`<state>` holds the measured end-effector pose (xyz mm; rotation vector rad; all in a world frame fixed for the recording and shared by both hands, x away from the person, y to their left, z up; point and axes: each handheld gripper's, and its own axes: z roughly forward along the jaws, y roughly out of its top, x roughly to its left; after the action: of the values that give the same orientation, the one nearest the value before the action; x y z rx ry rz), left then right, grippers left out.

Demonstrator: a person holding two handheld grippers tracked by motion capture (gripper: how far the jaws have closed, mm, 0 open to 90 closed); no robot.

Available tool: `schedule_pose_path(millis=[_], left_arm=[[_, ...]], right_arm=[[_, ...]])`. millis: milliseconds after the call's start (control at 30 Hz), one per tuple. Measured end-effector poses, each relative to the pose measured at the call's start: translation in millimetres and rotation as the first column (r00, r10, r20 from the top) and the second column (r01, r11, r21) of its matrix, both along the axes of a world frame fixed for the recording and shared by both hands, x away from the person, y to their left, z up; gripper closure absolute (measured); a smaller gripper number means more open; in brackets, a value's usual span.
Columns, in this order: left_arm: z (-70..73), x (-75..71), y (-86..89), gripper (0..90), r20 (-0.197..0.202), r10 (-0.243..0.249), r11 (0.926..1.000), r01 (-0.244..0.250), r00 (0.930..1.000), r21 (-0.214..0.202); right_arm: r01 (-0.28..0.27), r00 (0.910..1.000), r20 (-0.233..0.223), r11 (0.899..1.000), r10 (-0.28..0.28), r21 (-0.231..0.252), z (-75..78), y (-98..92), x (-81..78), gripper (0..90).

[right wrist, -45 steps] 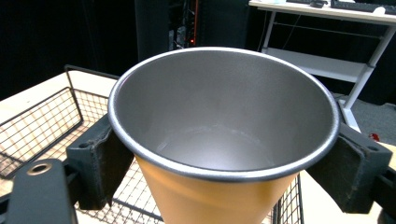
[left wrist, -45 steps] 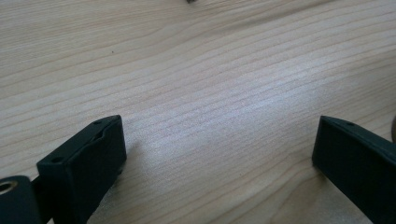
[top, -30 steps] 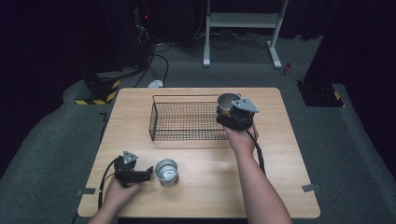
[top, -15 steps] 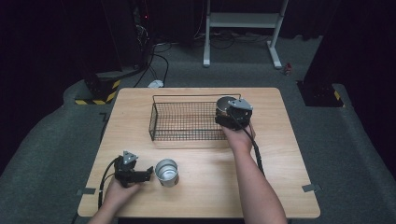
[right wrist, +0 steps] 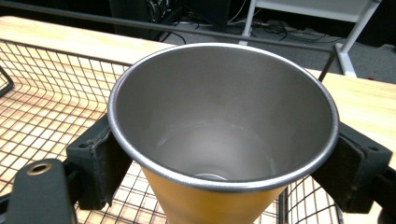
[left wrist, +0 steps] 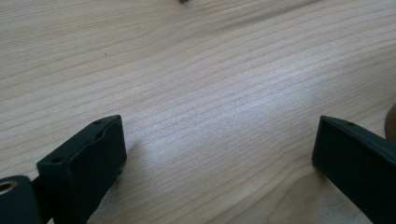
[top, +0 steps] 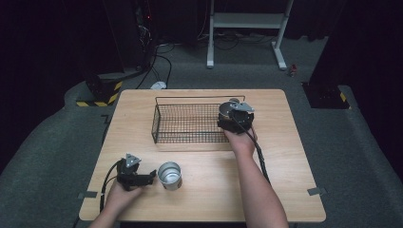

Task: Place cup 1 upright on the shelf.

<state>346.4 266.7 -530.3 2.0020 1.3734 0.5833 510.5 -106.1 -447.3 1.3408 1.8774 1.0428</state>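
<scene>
1. The metal cup [right wrist: 219, 135] sits between the right gripper [top: 233, 118] jaws — squeezed tight, over the wire basket [top: 187, 124]'s right end.
2. The left gripper [top: 142, 179] lies open, empty — a second cup [top: 169, 175] stands just right of it.

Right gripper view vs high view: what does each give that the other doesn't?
Right gripper view alone: the held cup's bare inside, its orange outer wall, and the right gripper shut on its sides above the basket mesh.
High view alone: the left gripper open beside a second cup on the table.
Both: the wire basket with the held cup at its right end.
</scene>
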Motion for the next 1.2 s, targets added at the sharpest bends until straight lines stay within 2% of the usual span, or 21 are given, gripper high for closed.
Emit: schedule_pose_path(millis=[433,1200], left_arm=[[0.1,0.3,0.2,3.2,0.001,-0.005,1.0000,0.005,1.0000,0.002],[0.2,0.6,0.3,3.2,-0.001,-0.009,1.0000,0.009,1.0000,0.002]], right_arm=[[-0.006,0.9993,-0.036,1.000,0.006,0.004,-8.5,5.3,2.5,13.7],[0.007,0.9991,-0.041,1.000,-0.007,0.002,-12.5,6.4,7.5,13.7]])
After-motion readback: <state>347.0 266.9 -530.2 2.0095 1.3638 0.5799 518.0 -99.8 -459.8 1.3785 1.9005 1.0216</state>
